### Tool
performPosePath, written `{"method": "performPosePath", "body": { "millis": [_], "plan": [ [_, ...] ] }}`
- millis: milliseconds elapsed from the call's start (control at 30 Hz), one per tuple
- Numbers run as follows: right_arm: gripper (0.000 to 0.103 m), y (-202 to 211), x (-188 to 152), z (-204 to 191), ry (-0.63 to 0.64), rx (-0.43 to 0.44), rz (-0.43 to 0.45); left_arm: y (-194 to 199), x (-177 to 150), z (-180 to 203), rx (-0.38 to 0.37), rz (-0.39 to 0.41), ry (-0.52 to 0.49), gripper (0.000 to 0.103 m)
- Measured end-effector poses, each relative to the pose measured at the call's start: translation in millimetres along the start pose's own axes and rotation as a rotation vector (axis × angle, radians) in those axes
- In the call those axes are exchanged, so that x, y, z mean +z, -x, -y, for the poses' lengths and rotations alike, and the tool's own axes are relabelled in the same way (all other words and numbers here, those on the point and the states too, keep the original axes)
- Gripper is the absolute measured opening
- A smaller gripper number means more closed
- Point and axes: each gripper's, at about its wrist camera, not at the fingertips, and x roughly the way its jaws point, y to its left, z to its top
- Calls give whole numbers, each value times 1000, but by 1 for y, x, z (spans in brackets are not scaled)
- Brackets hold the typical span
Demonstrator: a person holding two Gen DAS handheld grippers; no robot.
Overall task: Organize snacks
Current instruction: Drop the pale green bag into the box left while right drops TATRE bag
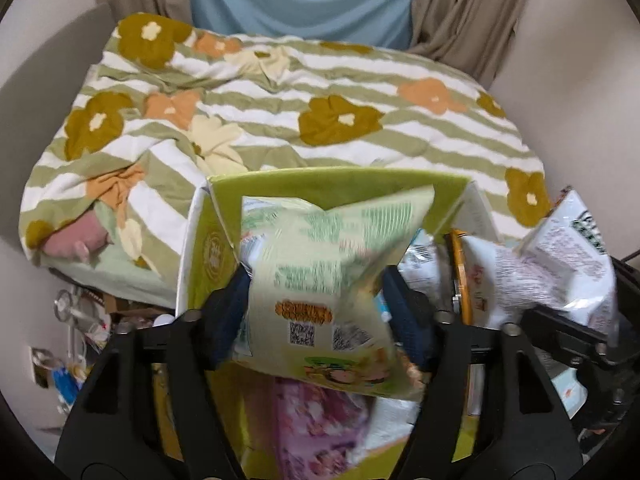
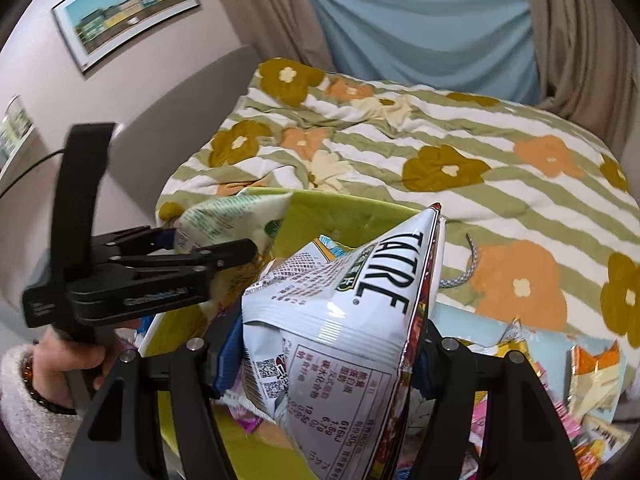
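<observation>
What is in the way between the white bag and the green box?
Nothing covers the box below the white bag. The left gripper, with a pale green bag between its fingers, hangs over the box too, close beside the white bag.

Flower-patterned striped bed [image 2: 500,152] with green box [image 2: 340,216] and loose snack packets [image 2: 596,376].

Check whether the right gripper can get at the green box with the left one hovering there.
Probably yes. The left gripper and pale green bag crowd the green box's left side; the right side, under the right gripper's white chip bag, looks free.
</observation>
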Motion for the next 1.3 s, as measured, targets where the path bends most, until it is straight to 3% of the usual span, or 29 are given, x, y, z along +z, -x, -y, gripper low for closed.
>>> {"method": "performPosePath", "body": {
  "millis": [67,200,500,833,933,1000,1167,1300],
  "plan": [
    [62,-4,0,1,-32,-14,-3,-4,0,-6,0,8,-6,103],
    [62,-7,-4,2,-68,-37,-8,2,-5,-11,-38,17,-4,103],
    [62,-5,-1,-3,-78,-19,-4,24,-34,-7,-5,16,3,103],
    [65,-39,16,-6,-93,18,-7,36,-58,-14,36,4,5,103],
    [82,-47,16,-4,-115,29,-4,34,-63,-18,44,-3,19,103],
    [101,-49,14,-3,-130,16,-6,32,-68,-20,43,-14,29,103],
    [103,-39,4,-1,-124,-24,47,29,-75,-19,61,-34,30,103],
    [103,-31,0,-1,-114,-19,21,37,-76,-15,56,-20,31,103]
  ]
}}
